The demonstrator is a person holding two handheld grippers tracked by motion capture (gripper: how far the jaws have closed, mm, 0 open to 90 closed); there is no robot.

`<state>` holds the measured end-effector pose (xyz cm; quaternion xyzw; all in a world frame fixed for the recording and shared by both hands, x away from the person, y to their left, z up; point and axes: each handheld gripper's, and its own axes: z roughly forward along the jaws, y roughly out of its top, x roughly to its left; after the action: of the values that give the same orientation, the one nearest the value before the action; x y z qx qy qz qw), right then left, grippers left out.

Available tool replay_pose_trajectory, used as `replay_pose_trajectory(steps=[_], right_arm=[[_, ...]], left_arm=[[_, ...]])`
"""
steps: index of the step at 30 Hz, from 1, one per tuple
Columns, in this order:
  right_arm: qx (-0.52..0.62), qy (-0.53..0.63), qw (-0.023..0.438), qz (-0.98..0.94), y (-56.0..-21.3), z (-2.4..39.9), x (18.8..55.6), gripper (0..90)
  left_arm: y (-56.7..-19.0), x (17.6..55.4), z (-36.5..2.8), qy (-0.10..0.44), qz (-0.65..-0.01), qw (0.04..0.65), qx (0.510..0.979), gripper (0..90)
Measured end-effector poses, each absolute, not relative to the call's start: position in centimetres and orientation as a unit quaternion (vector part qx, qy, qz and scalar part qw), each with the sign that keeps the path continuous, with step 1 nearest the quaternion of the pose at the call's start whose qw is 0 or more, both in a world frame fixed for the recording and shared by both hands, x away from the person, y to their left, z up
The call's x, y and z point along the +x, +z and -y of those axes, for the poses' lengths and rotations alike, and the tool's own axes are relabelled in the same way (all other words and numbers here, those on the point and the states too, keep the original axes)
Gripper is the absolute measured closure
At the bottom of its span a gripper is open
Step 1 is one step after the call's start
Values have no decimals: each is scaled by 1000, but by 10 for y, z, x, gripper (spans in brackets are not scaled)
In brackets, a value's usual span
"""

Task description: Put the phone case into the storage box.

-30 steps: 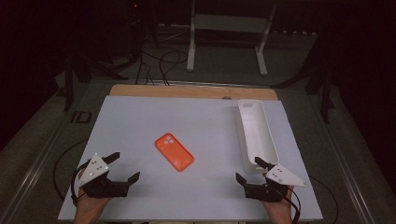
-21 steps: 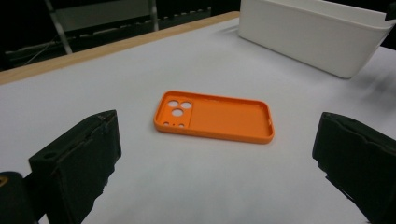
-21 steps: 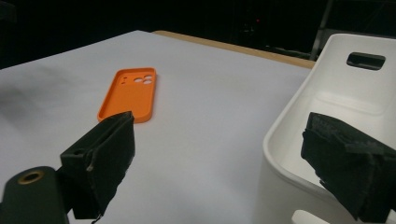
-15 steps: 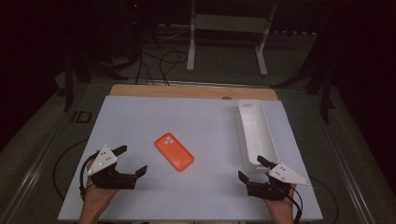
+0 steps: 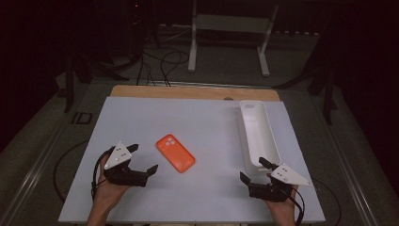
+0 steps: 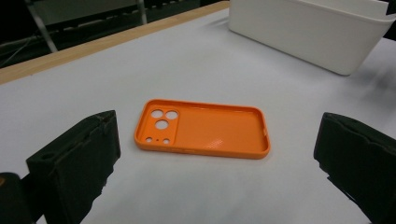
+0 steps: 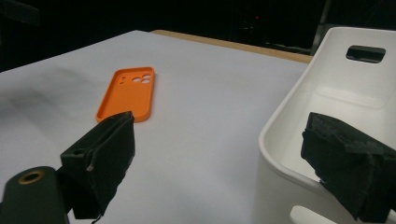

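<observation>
Item: orange phone case (image 5: 175,153), lying flat on the white bench (image 5: 197,127), hollow side up, camera cut-outs toward the far-left end, set on a diagonal slightly left of the bench's middle. In the left gripper view the phone case (image 6: 203,129) sits between and beyond the two black jaws, touching neither, its raised rim and the round lens holes plainly readable. In the right gripper view the phone case (image 7: 127,93) lies farther off, past the left-hand jaw, apart from it. Left claw (image 5: 142,159): jaws spread wide, holding nothing, resting low at the near-left part of the bench, near the phone case's near end and pointing toward it; grey three-cornered plate on top, cable looping behind, the person's hand (image 5: 107,189) under it. Right claw (image 5: 252,170): jaws likewise parted and empty, at the near-right part of the bench, well apart from the phone case, carried by the person's other hand. Also present: long white bin (image 5: 258,133), open-topped, running front to back along the bench's right side, its near end just beside the right claw; in the right gripper view the white bin (image 7: 299,107) rises close in front, a handle slot in its far wall, inside bare. A wooden strip edges the bench's far side.
</observation>
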<state>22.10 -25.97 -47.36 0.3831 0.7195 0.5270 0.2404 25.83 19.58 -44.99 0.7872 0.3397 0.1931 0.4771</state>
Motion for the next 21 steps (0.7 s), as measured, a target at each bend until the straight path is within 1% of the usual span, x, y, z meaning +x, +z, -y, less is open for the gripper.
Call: replay_pose_trajectory(steps=[12, 21], right_arm=[[385, 527, 240, -719, -475, 260, 222, 99], [385, 526, 240, -719, -474, 260, 221, 99]], left_arm=[[-451, 271, -180, 180, -338, 479, 790, 10], [-456, 277, -173, 168, -339, 469, 798, 13]])
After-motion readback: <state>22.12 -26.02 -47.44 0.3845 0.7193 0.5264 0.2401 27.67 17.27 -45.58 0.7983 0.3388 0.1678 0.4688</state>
